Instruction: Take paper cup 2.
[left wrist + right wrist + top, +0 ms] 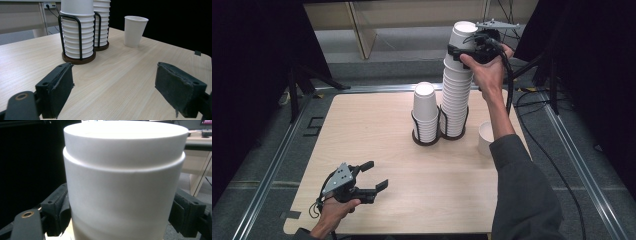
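Standing bottom-up, top cup (462,36) sits upright in right gripper (466,51).

Matt paper, pale wood, black wire and worn padding

The white paper cups (77,37) look smooth and matt, as does the lone white paper cup (134,30); the pale wooden surface (117,82) shows fine grain with a soft sheen; the black wire holders (79,37) look like thin coated metal on dark round bases; the black tongs (120,92) bear rough, frayed pads (63,87).
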A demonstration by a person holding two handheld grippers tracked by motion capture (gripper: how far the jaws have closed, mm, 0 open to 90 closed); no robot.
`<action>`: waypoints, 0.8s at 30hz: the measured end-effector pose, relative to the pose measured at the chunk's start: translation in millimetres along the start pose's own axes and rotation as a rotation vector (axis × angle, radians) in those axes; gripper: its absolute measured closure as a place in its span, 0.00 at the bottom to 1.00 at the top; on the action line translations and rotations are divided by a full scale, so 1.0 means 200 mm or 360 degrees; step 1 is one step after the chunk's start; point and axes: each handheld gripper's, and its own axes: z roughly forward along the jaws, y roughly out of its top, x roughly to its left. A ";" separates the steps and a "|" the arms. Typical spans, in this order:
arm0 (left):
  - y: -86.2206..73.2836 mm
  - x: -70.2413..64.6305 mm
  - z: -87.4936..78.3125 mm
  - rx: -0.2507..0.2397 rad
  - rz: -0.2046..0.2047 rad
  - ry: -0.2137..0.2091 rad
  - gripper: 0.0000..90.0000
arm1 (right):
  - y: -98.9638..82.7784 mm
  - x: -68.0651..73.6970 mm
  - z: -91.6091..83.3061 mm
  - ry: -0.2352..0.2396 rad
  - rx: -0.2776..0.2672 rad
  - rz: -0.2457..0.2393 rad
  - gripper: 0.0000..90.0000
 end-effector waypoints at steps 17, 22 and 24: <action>-0.01 0.00 0.01 -0.0023 -0.0002 -0.0024 0.16 | 0.24 0.05 -0.16 -0.0019 -0.0246 -0.0055 0.20; 0.00 -0.01 0.00 0.0021 0.0008 -0.0013 0.16 | 0.29 0.07 -0.23 -0.0031 -0.0303 -0.0039 0.20; 0.00 -0.01 0.00 0.0022 0.0009 -0.0013 0.16 | 0.31 0.07 -0.25 -0.0029 -0.0333 -0.0031 0.20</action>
